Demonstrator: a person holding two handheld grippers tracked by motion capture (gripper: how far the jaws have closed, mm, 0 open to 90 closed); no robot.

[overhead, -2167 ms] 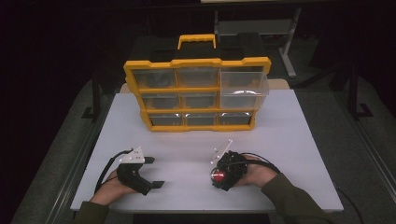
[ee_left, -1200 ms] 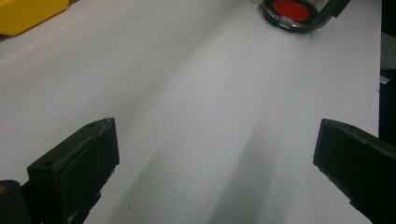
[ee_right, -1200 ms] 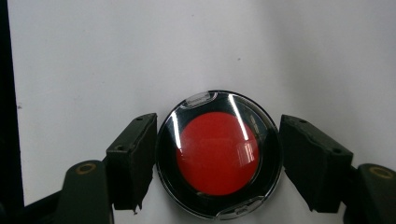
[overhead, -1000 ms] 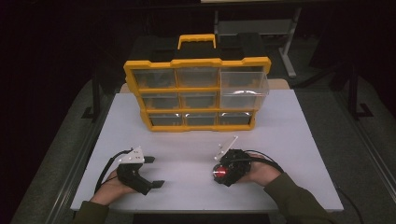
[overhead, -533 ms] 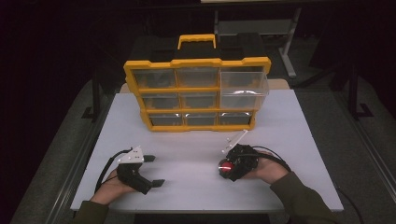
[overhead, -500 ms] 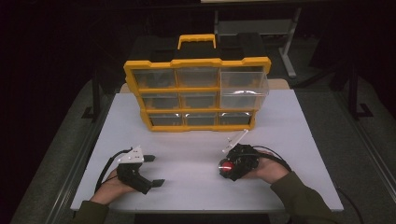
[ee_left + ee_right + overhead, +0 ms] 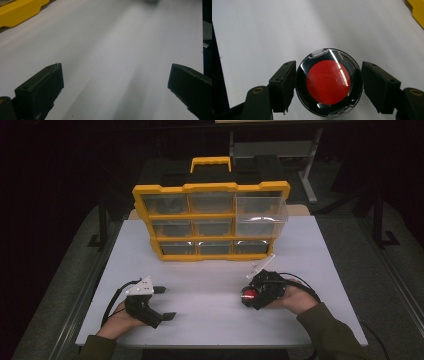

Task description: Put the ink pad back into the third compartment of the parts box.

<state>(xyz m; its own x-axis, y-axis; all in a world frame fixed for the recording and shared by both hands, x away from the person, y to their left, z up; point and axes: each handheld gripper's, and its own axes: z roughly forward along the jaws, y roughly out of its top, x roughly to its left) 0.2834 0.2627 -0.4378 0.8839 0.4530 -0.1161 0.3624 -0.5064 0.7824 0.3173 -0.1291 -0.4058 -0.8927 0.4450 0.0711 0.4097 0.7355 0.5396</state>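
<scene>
My right gripper (image 7: 328, 82) clamps a round black case with a red centre (image 7: 329, 82), one jaw pressed on each side. The right gripper view shows its clear lid and small tabs; from the high view the case (image 7: 248, 294) is a red dot at the near right of the white table (image 7: 210, 285). My left gripper (image 7: 162, 302) rests near left, jaws wide around nothing. Since earlier, the right hand (image 7: 292, 297) has carried the case rightward, nearer the yellow drawer organizer (image 7: 212, 220).
</scene>
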